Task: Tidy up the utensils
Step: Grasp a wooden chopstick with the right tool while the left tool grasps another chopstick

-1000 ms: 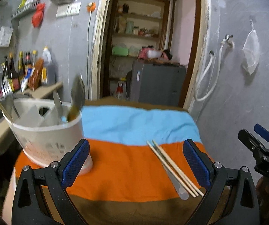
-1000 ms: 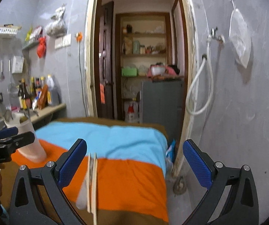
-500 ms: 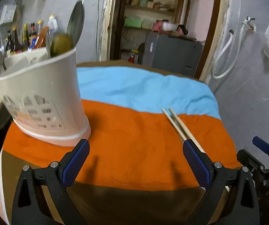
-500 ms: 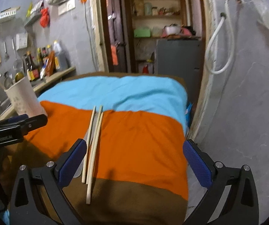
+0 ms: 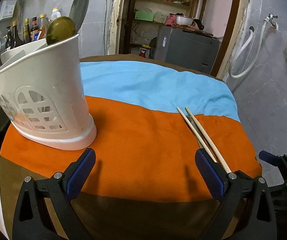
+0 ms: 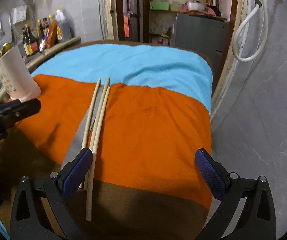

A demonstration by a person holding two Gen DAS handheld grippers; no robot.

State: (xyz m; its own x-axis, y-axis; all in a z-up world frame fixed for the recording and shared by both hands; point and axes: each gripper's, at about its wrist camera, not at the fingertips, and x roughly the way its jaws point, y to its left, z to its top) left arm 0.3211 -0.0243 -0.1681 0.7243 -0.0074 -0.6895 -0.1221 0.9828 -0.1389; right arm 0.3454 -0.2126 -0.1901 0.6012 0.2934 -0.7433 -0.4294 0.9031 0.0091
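Both sets of fingers wide open, empty. Chopsticks (image 6: 97, 120) lie loose on the cloth (image 6: 153, 124), just beside my right gripper (image 6: 143, 166), lined up for a pinch. Holder (image 5: 43, 104) stands far left; left gripper (image 5: 145, 170) hovers near it.

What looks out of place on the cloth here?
The chopsticks lie loose on the orange and blue cloth, apart from the white utensil holder, where spoons already stand. A grey utensil seems to lie half hidden under them. Nothing looks spilled or damaged.
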